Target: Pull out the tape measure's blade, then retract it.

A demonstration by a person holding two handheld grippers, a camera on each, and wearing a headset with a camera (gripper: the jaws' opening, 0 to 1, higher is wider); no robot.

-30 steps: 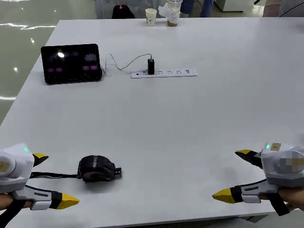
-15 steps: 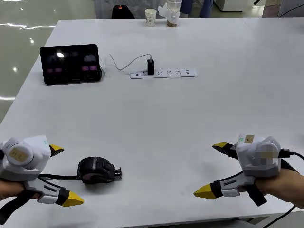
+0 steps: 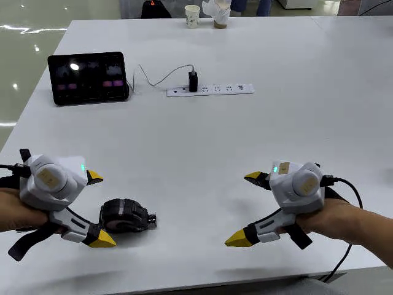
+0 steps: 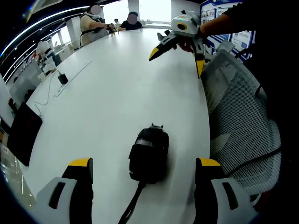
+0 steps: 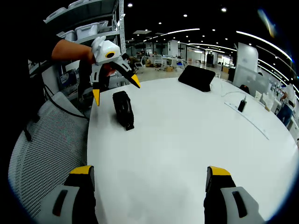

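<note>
Left tool [image 3: 100,209] and right tool [image 3: 242,208] gape empty; left gripper view centres tape measure [image 4: 149,151] between jaws.

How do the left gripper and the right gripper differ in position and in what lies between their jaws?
The left gripper has the tape measure between its jaw tips, untouched; the right gripper has bare table there. The left gripper sits at the tape measure; the right gripper stands well off. Both are open, yellow-tipped, facing each other.
</note>
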